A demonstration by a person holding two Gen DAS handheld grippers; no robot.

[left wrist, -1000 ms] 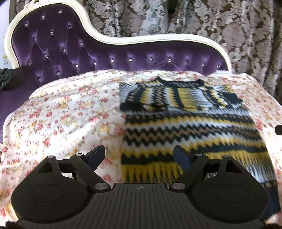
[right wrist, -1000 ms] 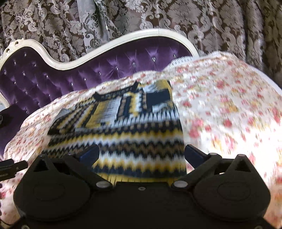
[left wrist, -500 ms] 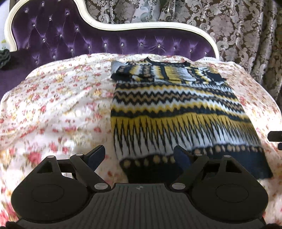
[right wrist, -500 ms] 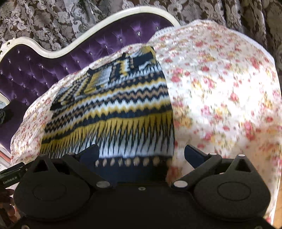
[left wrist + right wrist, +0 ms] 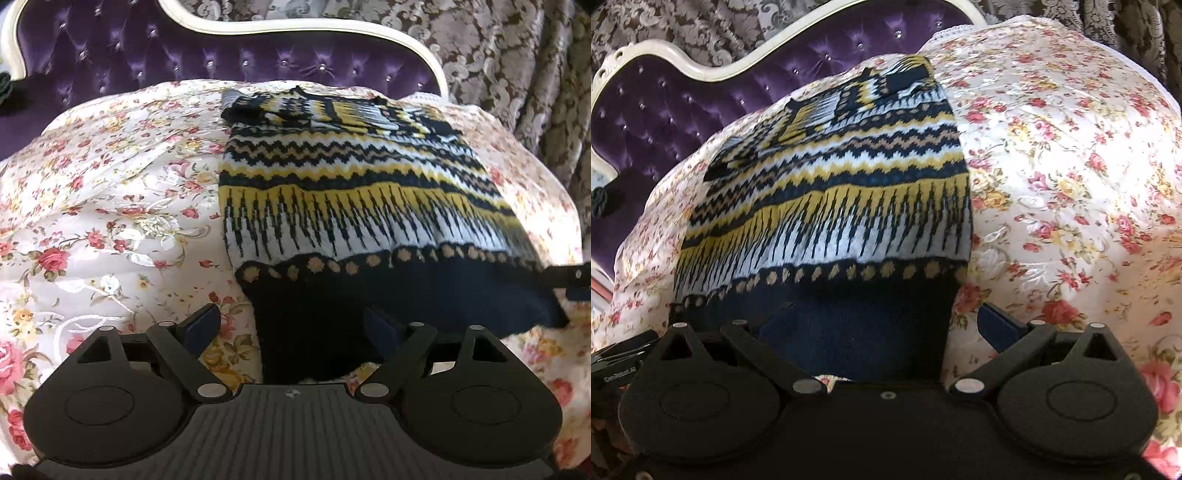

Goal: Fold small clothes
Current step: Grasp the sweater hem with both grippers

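Observation:
A knitted sweater [image 5: 351, 192] in navy, yellow and white zigzag bands lies flat on a floral bedspread [image 5: 110, 221], sleeves folded in at the far collar end. Its navy hem [image 5: 388, 295] is nearest me. My left gripper [image 5: 291, 325] is open, its jaws either side of the hem's left corner. My right gripper [image 5: 882, 328] is open, its jaws either side of the hem's right corner [image 5: 871, 332]; the sweater [image 5: 831, 192] fills that view's centre. The right gripper's tip shows at the left wrist view's right edge [image 5: 569, 277].
A purple tufted headboard [image 5: 184, 55] with a white frame stands behind the bedspread, patterned curtains [image 5: 517, 55] behind it. The floral bedspread [image 5: 1071, 166] spreads wide to the right of the sweater. A dark object [image 5: 600, 197] sits at the far left.
Both grippers have drawn back and down along the sweater to its near navy hem, which now lies between their open jaws. The sweater has not moved.

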